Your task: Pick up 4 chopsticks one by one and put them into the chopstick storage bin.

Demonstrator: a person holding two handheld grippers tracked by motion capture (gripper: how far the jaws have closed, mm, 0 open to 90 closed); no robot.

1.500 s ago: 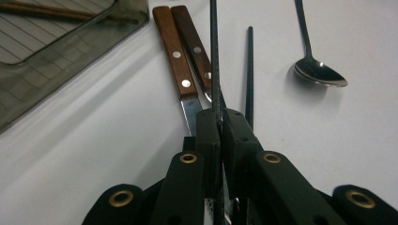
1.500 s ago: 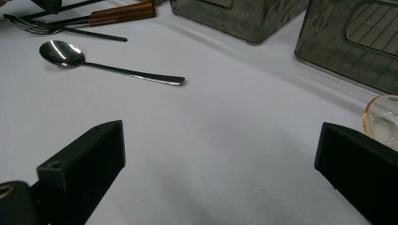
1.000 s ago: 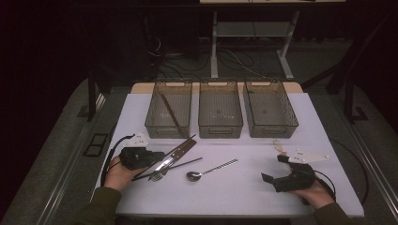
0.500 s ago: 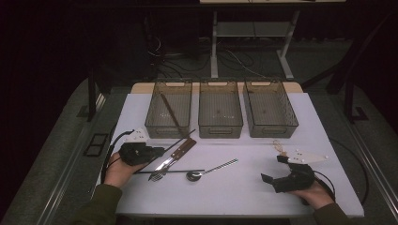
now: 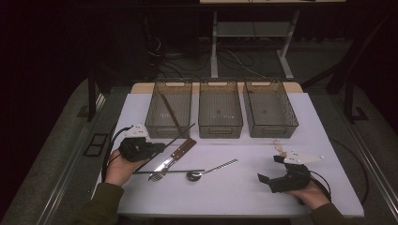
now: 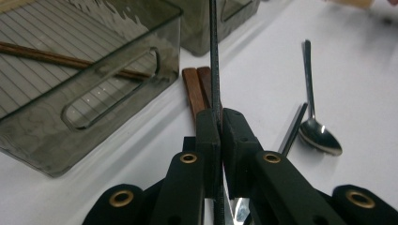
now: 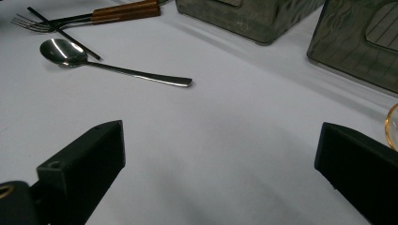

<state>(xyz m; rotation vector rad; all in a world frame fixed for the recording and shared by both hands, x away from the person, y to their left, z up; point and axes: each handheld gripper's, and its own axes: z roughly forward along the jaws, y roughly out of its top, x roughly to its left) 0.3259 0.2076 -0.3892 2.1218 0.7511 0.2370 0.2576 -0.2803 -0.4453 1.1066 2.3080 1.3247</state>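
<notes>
a person sits at a white table [image 5: 244,187] with a two-jaw gripper in each hand. the left gripper [image 5: 157,147] has its jaws pressed nearly together on a thin dark chopstick [image 6: 214,56], which runs up and away from the jaws toward the leftmost of three smoky plastic bins [image 5: 169,110] lined up at the far side. a brown chopstick [image 5: 170,112] already lies in that bin. on the table below the held stick lie wooden-handled cutlery [image 5: 180,150], a fork [image 5: 157,174], a second dark chopstick [image 5: 169,171] and a spoon [image 5: 211,169], close together and partly overlapping. the right gripper [image 5: 270,171] rests near the table's right front, jaws wide apart and empty, with a small amber-rimmed object [image 7: 392,126] just beside one jaw.

the risk, as judged here: the grip is at one end of a long, thin stick, so it may pivot or slip out. its free end could also catch the bin's near wall, or the stick could drop among the cutlery and scatter it.
</notes>
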